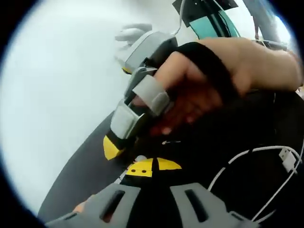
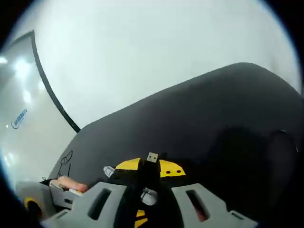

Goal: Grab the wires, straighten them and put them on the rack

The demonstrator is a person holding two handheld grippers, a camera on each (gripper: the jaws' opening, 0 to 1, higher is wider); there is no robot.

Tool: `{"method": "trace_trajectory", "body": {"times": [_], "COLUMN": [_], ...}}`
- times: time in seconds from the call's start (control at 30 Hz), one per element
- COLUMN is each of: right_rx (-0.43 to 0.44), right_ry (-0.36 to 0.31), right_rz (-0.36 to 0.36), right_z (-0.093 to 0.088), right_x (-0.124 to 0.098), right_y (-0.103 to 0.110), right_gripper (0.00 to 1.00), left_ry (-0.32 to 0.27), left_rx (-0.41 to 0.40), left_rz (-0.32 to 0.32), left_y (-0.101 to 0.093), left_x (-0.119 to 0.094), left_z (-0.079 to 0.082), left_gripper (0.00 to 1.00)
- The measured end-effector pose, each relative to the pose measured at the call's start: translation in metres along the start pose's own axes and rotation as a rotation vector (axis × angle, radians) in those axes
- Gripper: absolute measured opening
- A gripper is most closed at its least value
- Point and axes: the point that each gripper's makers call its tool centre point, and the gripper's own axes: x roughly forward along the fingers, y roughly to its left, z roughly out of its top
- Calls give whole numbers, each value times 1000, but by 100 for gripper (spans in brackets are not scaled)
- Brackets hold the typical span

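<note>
A white wire (image 1: 247,154) with a USB plug (image 1: 288,159) loops over the black mat (image 1: 237,123) at the right of the left gripper view. My left gripper (image 1: 153,167) has its yellow pads pressed together, shut; a small white piece (image 1: 140,158) lies at its tip. The right gripper (image 1: 110,147), held by a hand (image 1: 204,90), comes in from the right and its yellow tip nearly touches the left one. In the right gripper view my right gripper (image 2: 151,166) is shut on a metal USB plug (image 2: 152,156) that sticks up between the pads.
The black mat (image 2: 199,118) lies on a white table (image 2: 142,47). The left gripper's body (image 2: 33,202) and a finger (image 2: 69,183) show at the lower left of the right gripper view. A dark stand (image 1: 209,14) rises at the far side in the left gripper view.
</note>
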Motion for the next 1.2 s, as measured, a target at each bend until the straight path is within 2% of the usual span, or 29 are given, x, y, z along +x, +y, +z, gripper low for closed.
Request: {"method": "trace_trajectory", "body": {"times": [0.17, 0.4, 0.63, 0.67, 0.8, 0.87, 0.9, 0.97, 1.07, 1.13, 1.17, 1.2], "right_rx": [1, -22, -107, -114, -152, -204, -210, -185, -158, -101, -126, -173], "right_ry": [-3, 15, 25, 23, 36, 45, 38, 45, 14, -44, -89, -96], "right_rz": [-7, -12, -30, -31, -30, -31, -45, -28, 5, 39, 45, 33], "right_z": [2, 0, -2, -3, -8, -12, -9, -9, -4, 11, 22, 27], "right_x": [-10, -6, -4, -3, 6, 9, 8, 6, 3, -7, -14, -22], "right_y": [-2, -3, -4, -3, -3, -3, -6, -8, -8, -3, -2, -1], "right_gripper": [10, 10, 11, 11, 11, 10, 9, 9, 9, 9, 9, 8], "left_ry": [-6, 4, 9, 6, 3, -1, -9, -14, -16, -22, -29, -36], "left_rx": [-34, -54, -110, -118, -132, -152, -150, -171, -171, -171, -185, -199], "left_rz": [10, 34, 62, 63, 61, 37, 30, 27, 28, 26, 22, 20], "left_y": [3, 4, 10, 12, 8, 3, 0, 2, 3, 3, 4, 5], "left_x": [-2, -1, -1, 6, 5, 6, 6, 5, 7, 7, 7, 7], "left_z": [-1, 1, 1, 2, 4, 1, 0, 1, -1, 0, 0, 0], "left_gripper": [0, 1, 1, 1, 0, 0, 0, 0, 0, 0, 0, 0]}}
